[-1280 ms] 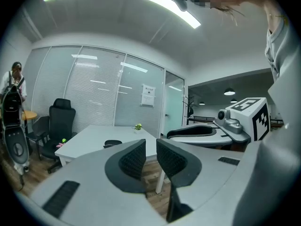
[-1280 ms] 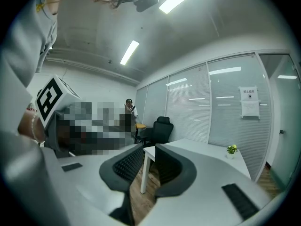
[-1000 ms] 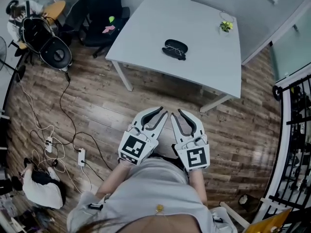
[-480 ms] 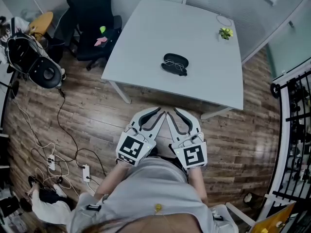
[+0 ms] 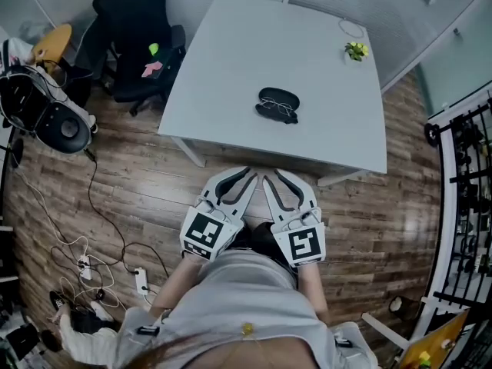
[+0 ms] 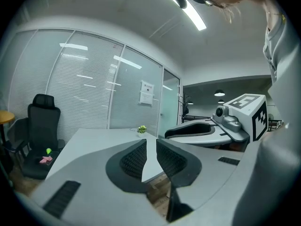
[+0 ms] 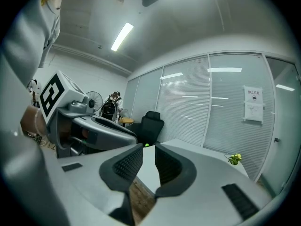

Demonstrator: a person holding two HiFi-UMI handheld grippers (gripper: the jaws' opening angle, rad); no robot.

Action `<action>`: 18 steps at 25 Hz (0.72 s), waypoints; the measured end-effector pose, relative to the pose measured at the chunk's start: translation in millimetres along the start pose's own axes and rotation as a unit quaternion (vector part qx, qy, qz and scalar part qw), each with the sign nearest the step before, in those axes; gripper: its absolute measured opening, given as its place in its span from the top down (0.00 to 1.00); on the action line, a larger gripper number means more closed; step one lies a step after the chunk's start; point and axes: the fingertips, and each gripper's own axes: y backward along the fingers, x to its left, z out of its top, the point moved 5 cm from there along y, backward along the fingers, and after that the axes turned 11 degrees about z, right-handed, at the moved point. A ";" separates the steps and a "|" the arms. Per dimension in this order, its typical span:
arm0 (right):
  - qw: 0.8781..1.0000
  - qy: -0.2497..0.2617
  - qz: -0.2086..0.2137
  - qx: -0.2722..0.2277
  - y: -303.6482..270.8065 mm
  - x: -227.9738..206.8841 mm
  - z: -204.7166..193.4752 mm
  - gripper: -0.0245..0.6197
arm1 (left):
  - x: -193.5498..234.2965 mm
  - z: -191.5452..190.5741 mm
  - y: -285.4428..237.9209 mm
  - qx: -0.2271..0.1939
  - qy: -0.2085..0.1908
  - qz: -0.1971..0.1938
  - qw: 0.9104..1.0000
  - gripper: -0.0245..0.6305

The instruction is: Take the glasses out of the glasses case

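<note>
A black glasses case point(image 5: 279, 98) lies near the middle of the white table point(image 5: 223, 75). The thin-framed glasses point(image 5: 274, 111) rest at its near side; I cannot tell whether they lie inside an open half. Both grippers are held side by side close to the person's body, over the wooden floor just short of the table's near edge. The left gripper point(image 5: 250, 177) point(image 6: 150, 143) has a narrow gap between its jaws with nothing in it. The right gripper point(image 5: 273, 177) point(image 7: 148, 149) stands the same way, also holding nothing. In both gripper views the jaws hide the case.
A small green plant point(image 5: 356, 51) point(image 6: 141, 129) point(image 7: 234, 159) stands at the table's far right corner. A black office chair point(image 5: 138, 29) point(image 6: 42, 121) sits left of the table. Cables and a power strip point(image 5: 141, 280) lie on the floor at left. A black railing point(image 5: 461, 167) runs along the right.
The person has moved toward the table, so its near edge now lies just beyond the gripper tips. Both grippers keep the same pose and the same jaw gap.
</note>
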 end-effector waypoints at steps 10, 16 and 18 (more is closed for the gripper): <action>1.000 -0.005 0.000 0.008 -23.5 -33.1 -0.7 0.83 | 20.6 4.7 -26.4 -0.007 0.021 0.005 1.000 0.85; 1.000 0.002 0.011 0.003 -55.9 -68.5 1.1 0.83 | 44.0 13.3 -63.1 -0.004 0.021 0.015 1.000 0.85; 1.000 0.001 0.013 0.003 -65.7 -82.7 1.8 0.83 | 51.2 17.9 -78.8 -0.001 0.015 0.014 1.000 0.85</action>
